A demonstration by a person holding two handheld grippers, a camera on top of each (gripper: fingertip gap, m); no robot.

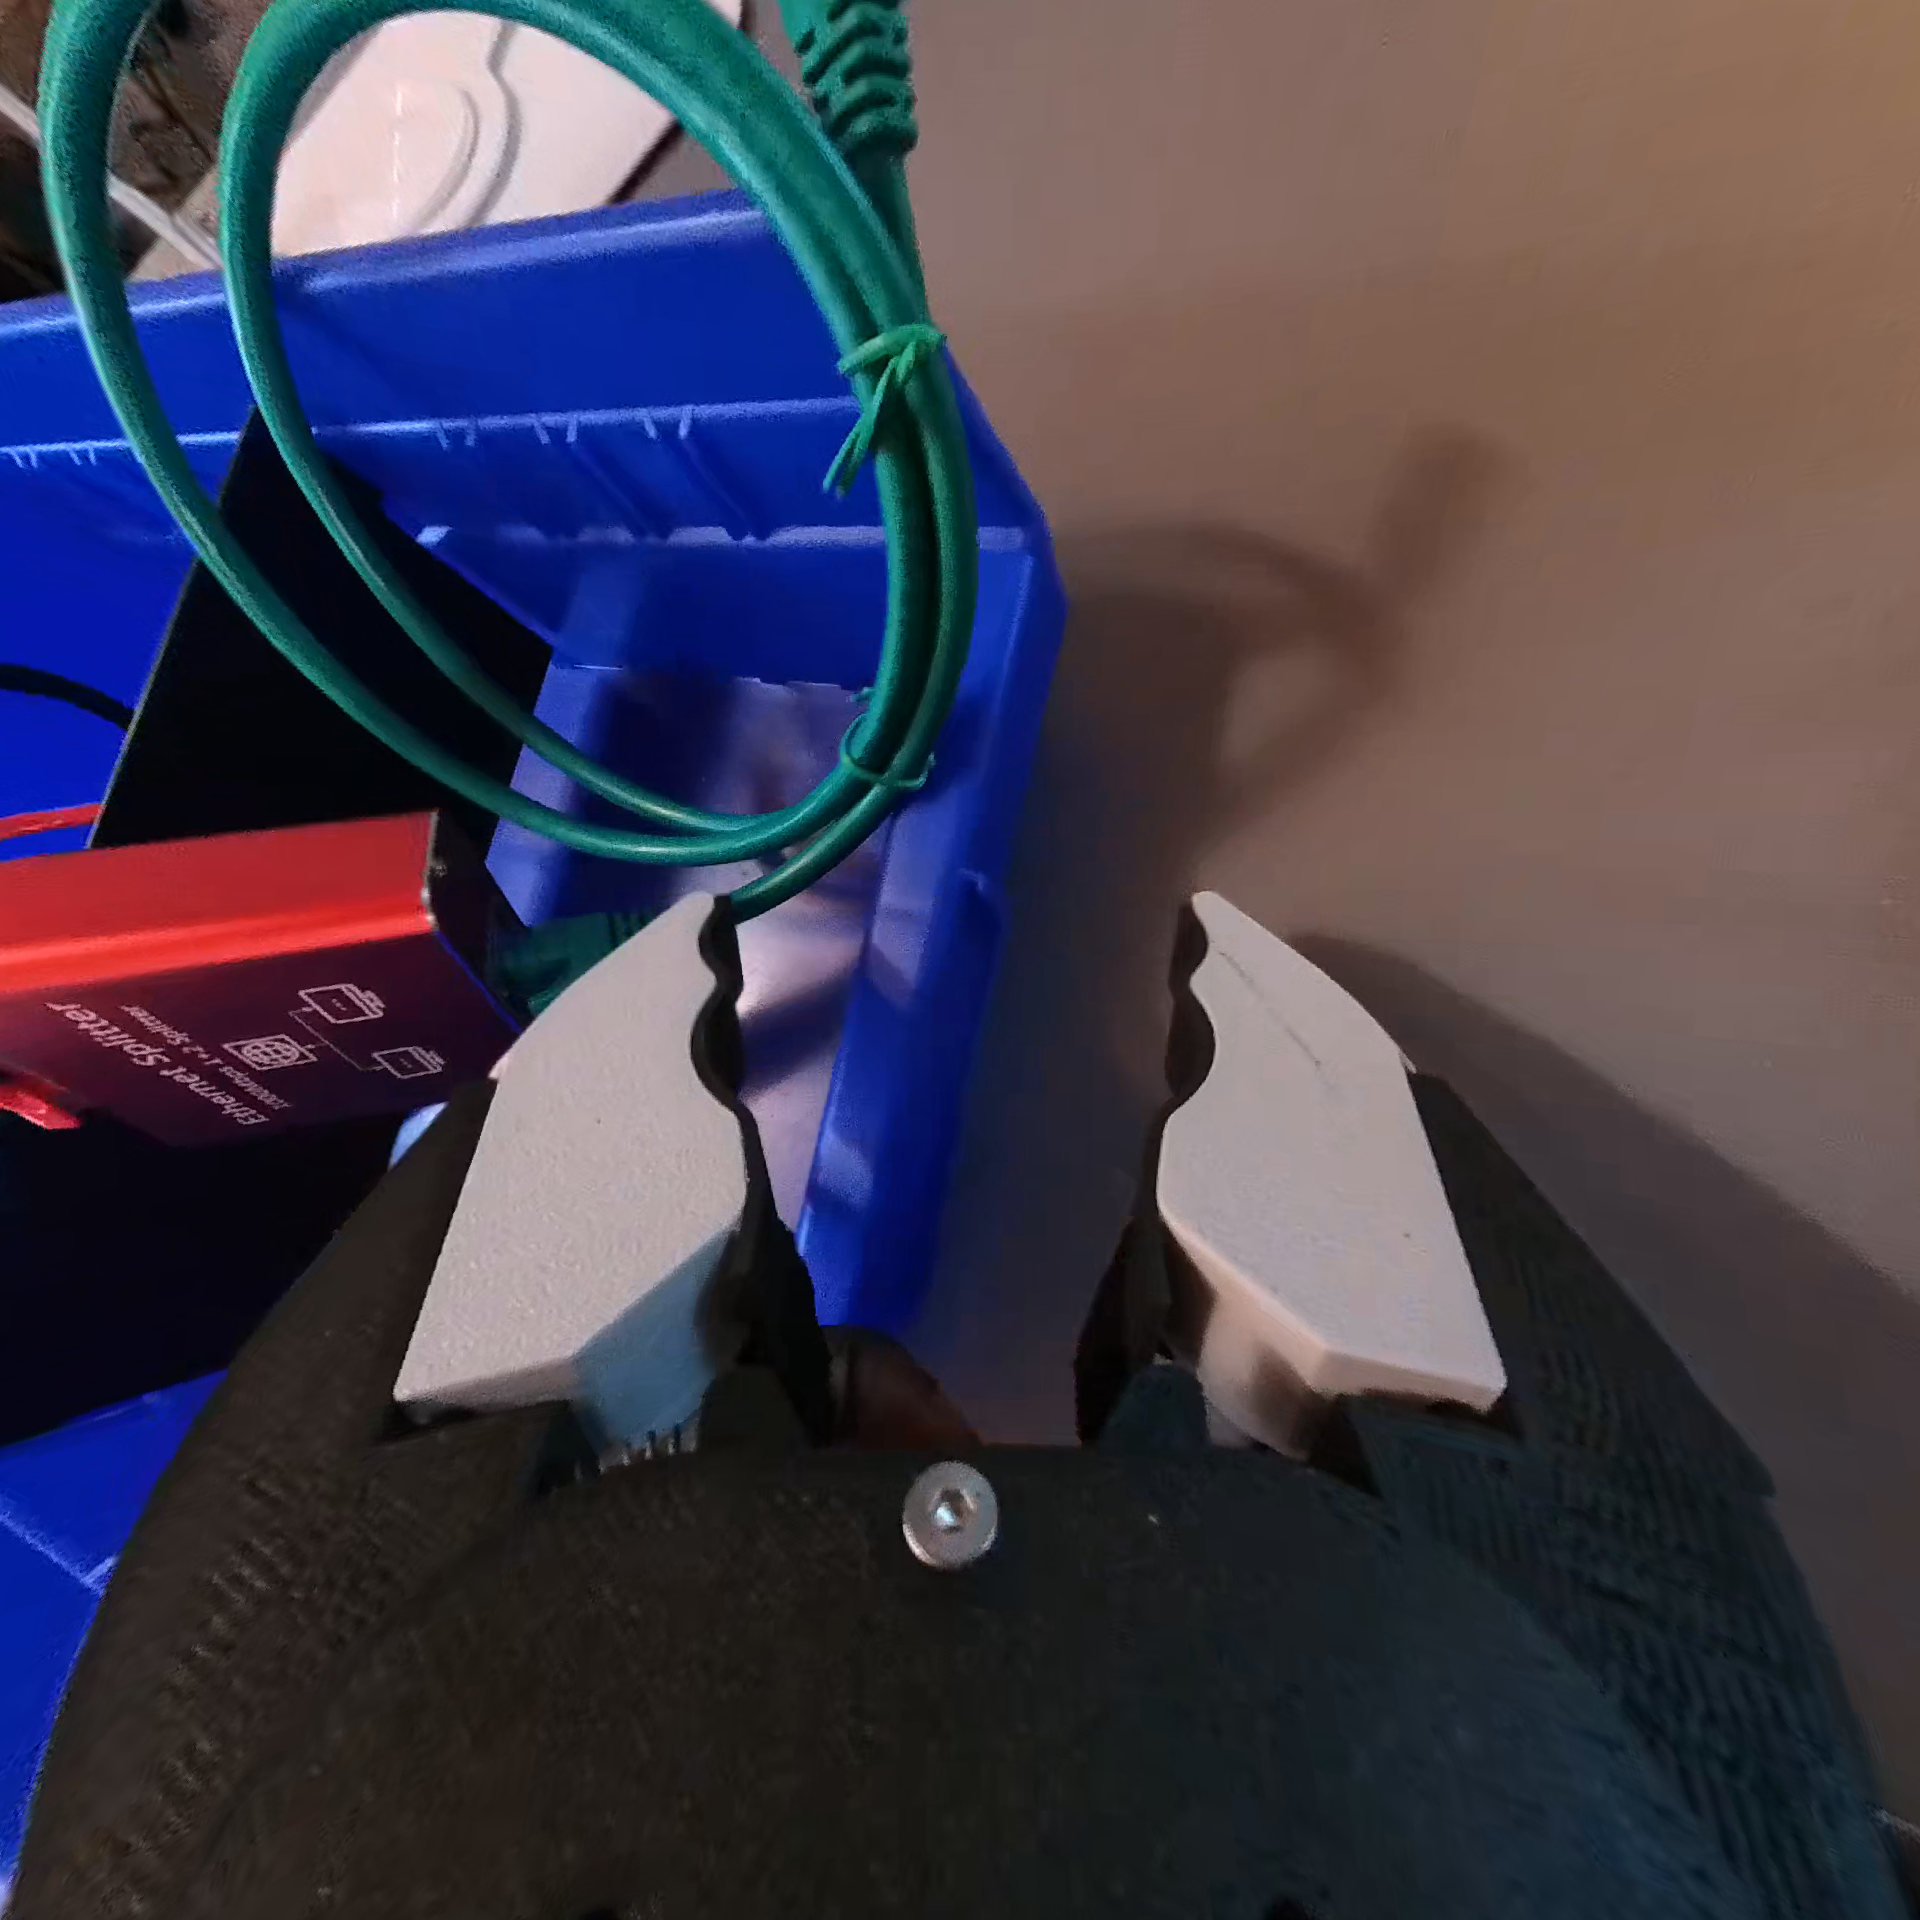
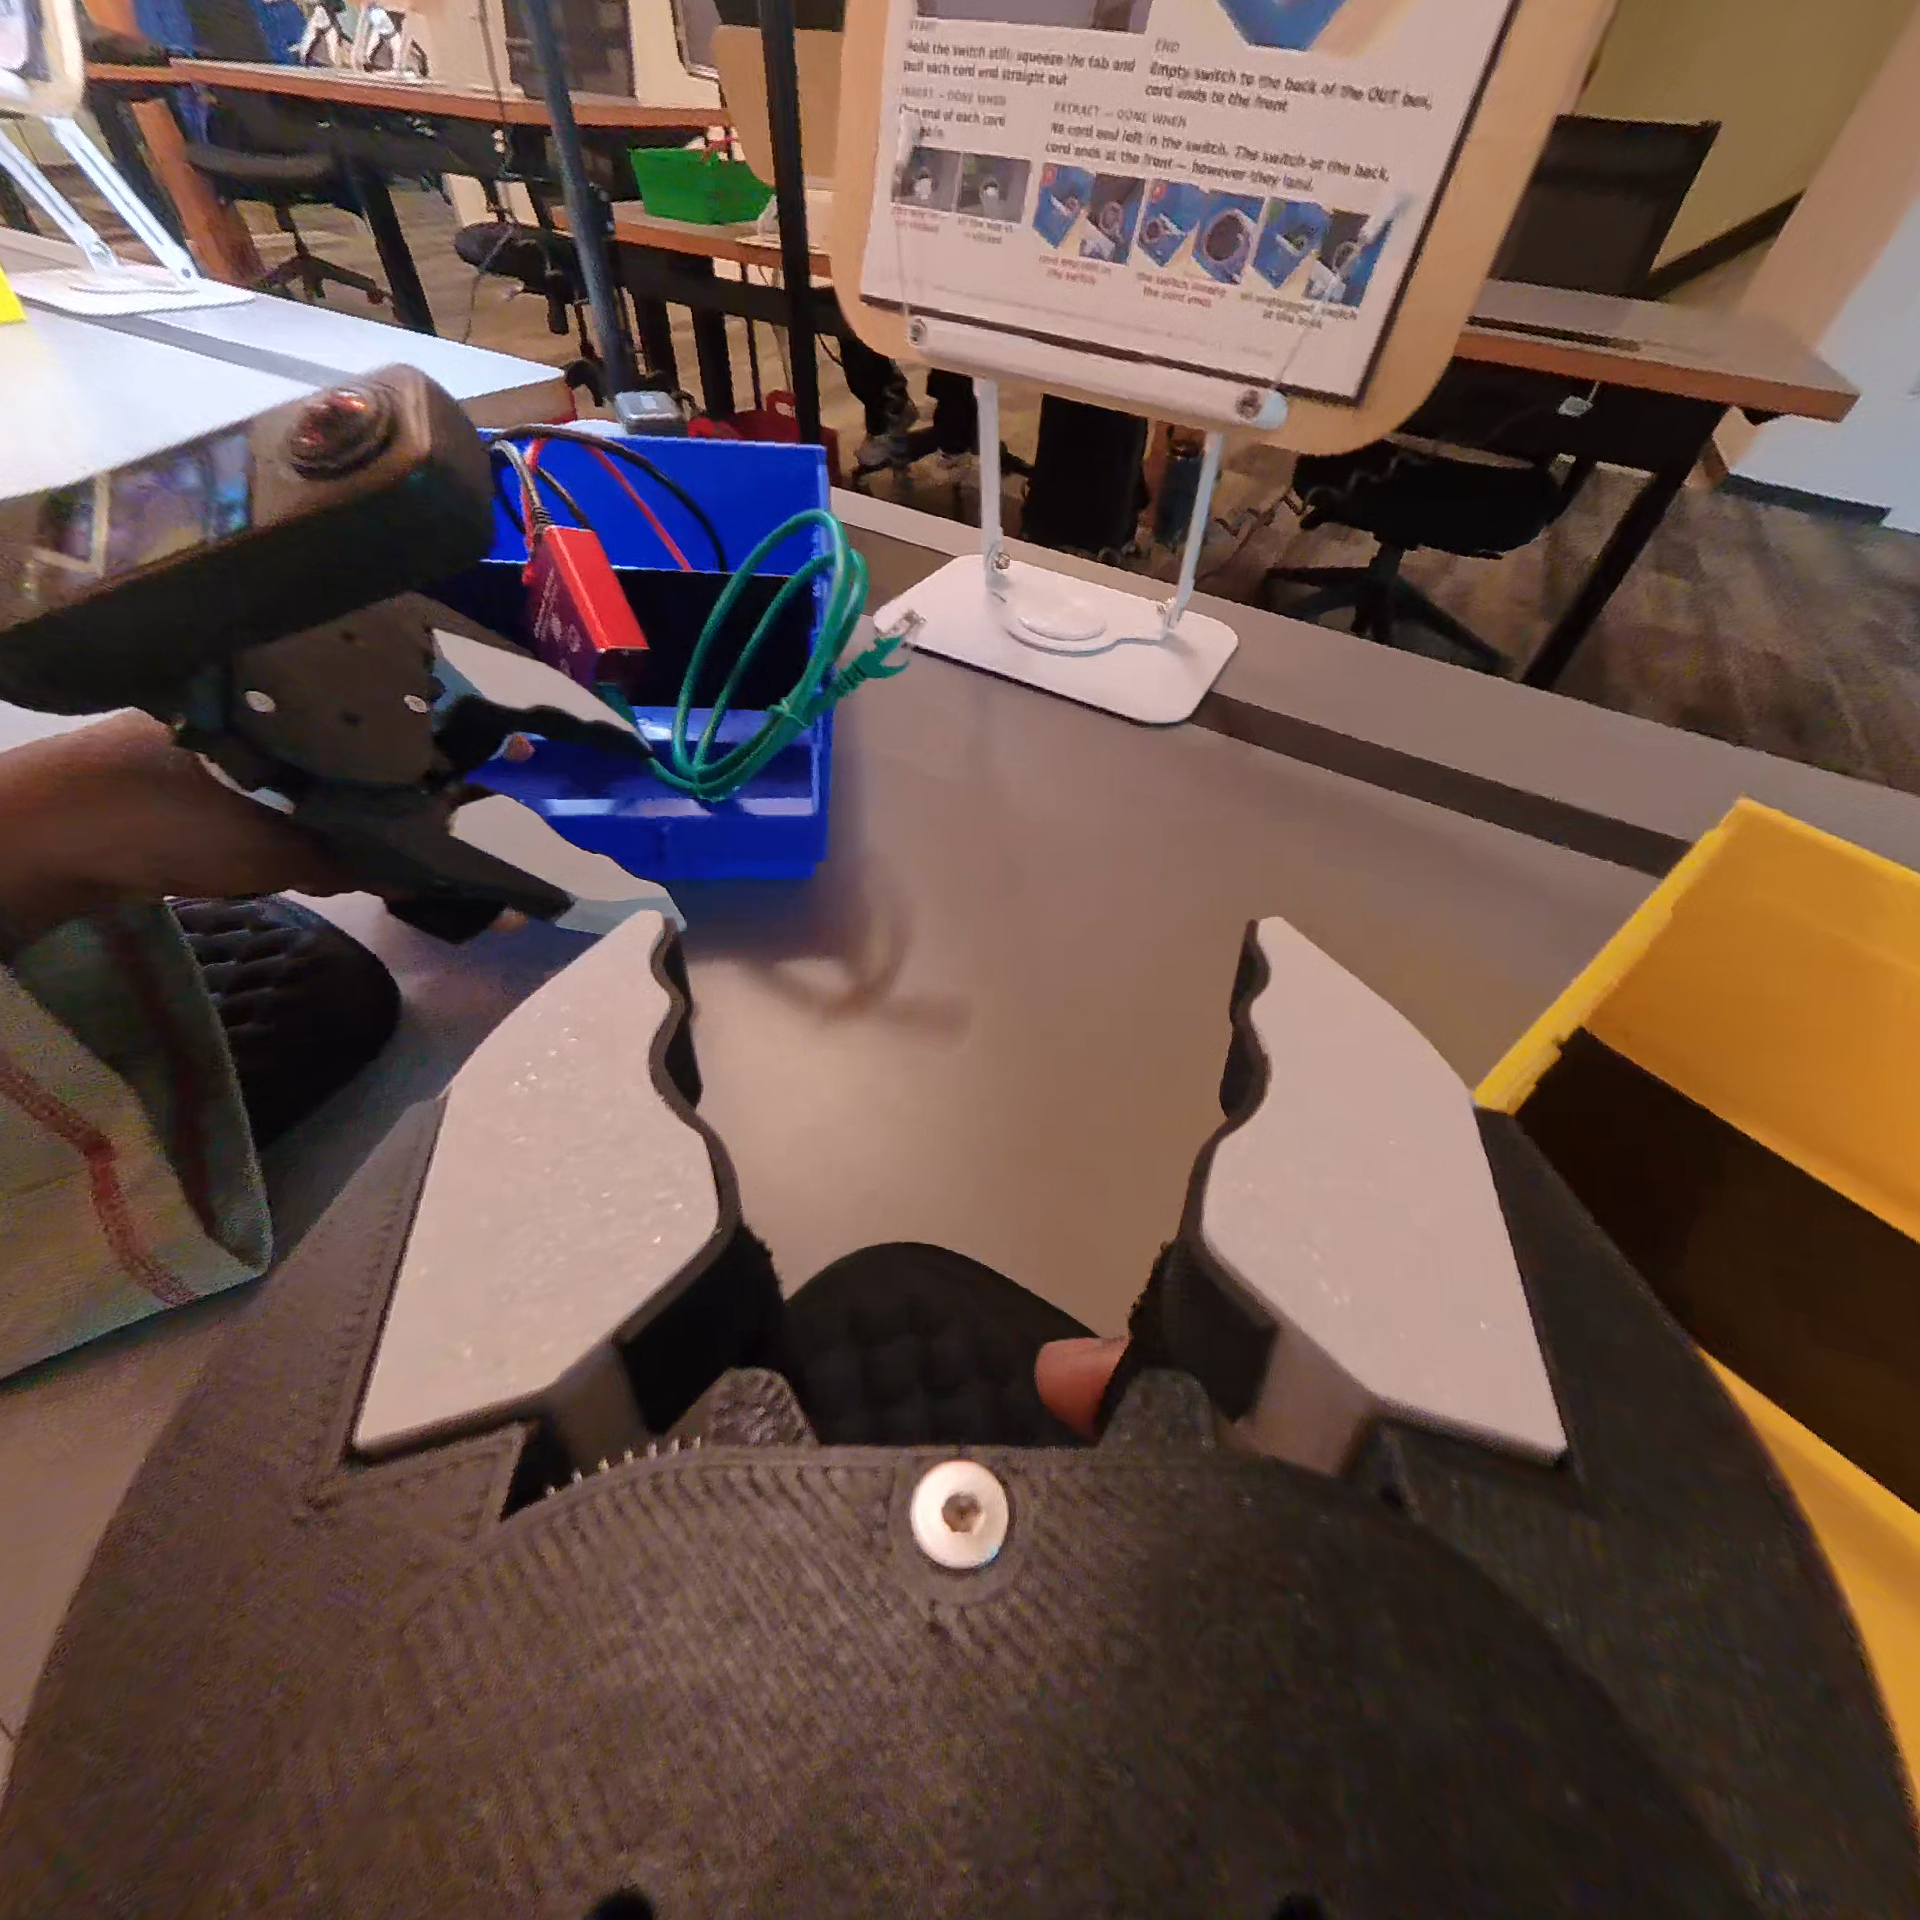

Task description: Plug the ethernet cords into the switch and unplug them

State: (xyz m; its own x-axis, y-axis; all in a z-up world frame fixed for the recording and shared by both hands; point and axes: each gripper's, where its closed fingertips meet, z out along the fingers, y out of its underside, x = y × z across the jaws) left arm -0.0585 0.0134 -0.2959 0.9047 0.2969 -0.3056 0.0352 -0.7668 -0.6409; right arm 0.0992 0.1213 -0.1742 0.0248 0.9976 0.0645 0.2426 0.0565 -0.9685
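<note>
Green ethernet cord (image 1: 904, 582) loops up out of the blue bin (image 1: 935, 987), beside the red switch (image 1: 208, 956) inside it. Left tool (image 1: 951, 935) gapes at the bin's corner, gripping nothing. Only the right view shows the spread, empty right tool (image 2: 961, 956) over the counter (image 2: 1039, 883) near a yellow bin (image 2: 1714, 987).

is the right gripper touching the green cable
Apart. The right wrist view shows the right gripper open over bare table, with the green cable far ahead, hanging out of the blue bin.
</note>
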